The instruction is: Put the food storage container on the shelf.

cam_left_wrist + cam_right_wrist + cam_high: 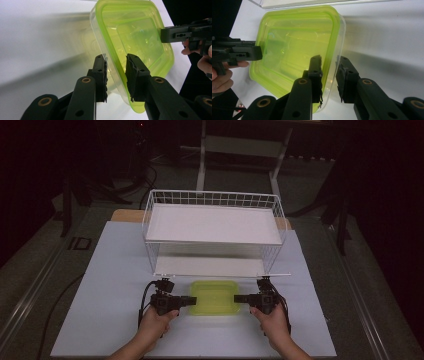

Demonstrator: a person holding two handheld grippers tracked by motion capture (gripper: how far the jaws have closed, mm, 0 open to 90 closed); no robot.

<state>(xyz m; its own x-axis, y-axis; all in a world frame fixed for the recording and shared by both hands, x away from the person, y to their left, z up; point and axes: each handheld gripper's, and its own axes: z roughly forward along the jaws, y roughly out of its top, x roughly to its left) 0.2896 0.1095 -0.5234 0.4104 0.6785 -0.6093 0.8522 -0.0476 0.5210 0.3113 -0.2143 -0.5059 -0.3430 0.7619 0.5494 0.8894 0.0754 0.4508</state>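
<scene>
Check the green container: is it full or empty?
Empty, as far as shows: in both gripper views the green container is see-through, with nothing inside. It sits in front of the wire rack.

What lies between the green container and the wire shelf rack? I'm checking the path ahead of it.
Nothing: in the high view, a bare strip of white table separates the green container from the wire shelf rack.

On the table (pixel 100 320), the lidded container (pixel 214 297) sits near the person; the two-tier wire rack (pixel 212 227) stands just behind it.
</scene>
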